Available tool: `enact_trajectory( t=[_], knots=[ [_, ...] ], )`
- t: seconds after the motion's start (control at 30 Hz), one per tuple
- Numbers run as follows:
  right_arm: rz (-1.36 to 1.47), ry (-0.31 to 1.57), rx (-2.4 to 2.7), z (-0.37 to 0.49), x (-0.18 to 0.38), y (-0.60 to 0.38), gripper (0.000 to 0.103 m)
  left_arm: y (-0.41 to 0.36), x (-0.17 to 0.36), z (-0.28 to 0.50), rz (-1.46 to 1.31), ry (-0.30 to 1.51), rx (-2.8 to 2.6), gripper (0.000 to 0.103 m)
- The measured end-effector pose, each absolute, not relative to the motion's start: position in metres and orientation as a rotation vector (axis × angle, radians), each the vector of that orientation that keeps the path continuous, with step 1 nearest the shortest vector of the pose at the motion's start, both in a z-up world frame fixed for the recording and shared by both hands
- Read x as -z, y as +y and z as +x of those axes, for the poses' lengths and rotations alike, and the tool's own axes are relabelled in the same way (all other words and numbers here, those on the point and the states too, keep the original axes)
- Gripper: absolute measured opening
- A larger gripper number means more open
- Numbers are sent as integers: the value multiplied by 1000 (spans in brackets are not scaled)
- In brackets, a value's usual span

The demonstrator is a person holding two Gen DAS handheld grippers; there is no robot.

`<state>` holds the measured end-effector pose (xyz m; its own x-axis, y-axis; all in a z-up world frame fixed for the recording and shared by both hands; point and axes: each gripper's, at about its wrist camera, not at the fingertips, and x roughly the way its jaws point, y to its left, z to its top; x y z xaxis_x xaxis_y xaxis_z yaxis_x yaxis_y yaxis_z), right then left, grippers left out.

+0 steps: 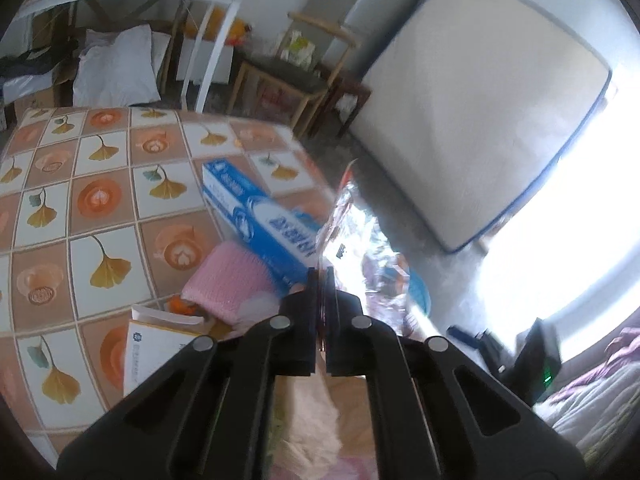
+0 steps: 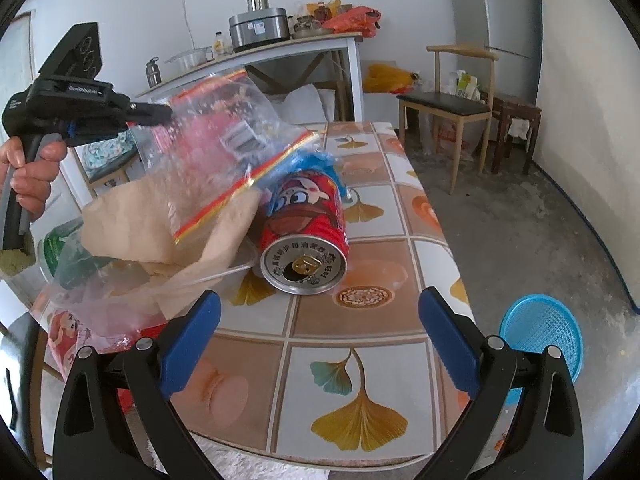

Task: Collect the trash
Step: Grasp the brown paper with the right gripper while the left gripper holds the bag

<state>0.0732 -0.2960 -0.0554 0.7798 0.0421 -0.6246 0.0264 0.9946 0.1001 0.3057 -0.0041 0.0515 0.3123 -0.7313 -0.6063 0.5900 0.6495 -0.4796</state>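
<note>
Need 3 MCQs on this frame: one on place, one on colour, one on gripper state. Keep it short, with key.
1. Where does the red can lie?
A. on its side on the tiled table
B. upright on the chair
C. in the blue basket

2. What colour are the right gripper pads?
A. red
B. blue
C. white

3. What state is the left gripper in?
A. wide open, empty
B. shut on the clear plastic bag
C. shut on the can

Key: 1 A, the can's opened top faces the right wrist camera, its body flat on the tablecloth. 2 B, both pads show blue. 3 B, the left wrist view shows the fingers pinched on crinkled film, and the bag hangs from them in the right view.
</note>
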Motion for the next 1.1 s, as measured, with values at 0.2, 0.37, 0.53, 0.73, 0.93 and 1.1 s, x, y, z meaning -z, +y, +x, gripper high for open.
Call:
enact_trajectory(
  t=[0.2,0.37,0.53,0.73,0.93,1.1],
  knots=[
    [100,645,3,61,40,-296,97,30,-77,284,-329,760,846,1],
    [72,608,0,52,22,-288,97,69,-104,251,-406,609,780,0],
    [54,595,-21,50,8,-280,97,106,-119,218,-473,480,720,0],
    [46,556,-67,64,-24,-277,97,135,-120,188,-483,407,667,0],
    [52,539,-180,120,-74,-269,97,158,-107,180,-522,394,631,0],
    [151,628,-269,161,-85,-258,94,185,-101,170,-578,346,591,0]
  ],
)
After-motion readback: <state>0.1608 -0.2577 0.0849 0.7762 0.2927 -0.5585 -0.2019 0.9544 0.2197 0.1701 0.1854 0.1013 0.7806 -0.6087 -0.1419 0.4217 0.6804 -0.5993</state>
